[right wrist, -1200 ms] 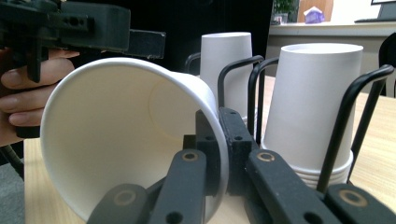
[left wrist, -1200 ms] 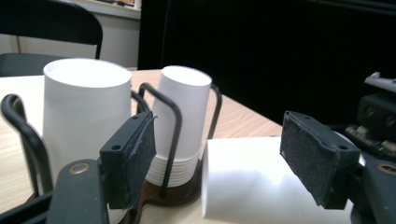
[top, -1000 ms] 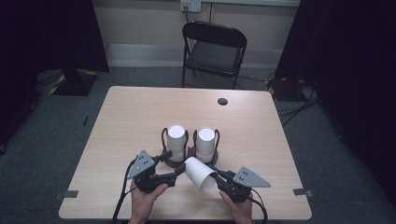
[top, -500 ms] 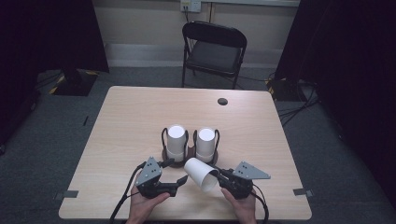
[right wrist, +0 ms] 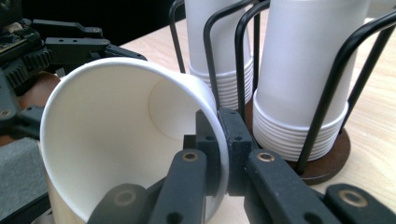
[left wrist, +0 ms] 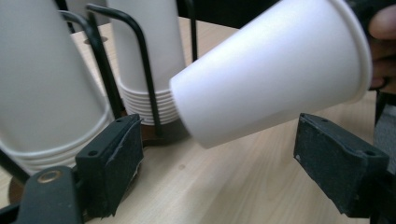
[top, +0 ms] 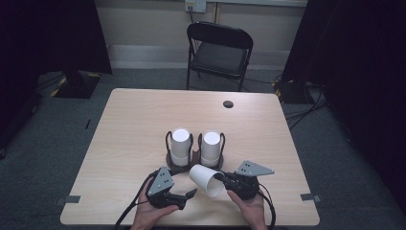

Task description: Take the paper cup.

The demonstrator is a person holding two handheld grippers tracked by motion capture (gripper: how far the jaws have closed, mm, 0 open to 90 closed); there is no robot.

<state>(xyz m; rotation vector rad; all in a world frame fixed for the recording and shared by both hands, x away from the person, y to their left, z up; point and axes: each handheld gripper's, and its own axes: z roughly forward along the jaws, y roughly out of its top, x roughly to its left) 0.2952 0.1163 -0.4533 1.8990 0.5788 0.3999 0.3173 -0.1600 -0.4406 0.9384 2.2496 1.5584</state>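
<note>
I am pinching the white cup's (top: pixel 207 179) rim in my right hand-held gripper (top: pixel 224 179), just before the cup rack (top: pixel 194 153); my left hand-held gripper (top: pixel 190 194), jaws just widening, is releasing it. I am keeping the pinch light.

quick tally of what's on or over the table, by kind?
Loose white cup, pinched at the rim by the right gripper: 1
Stacks of white cups in the holder: 2
Black wire cup holder: 1
Grippers, the right and the left gripper: 2
Small dark round spot on the table's far side: 1
Total: 7
</note>
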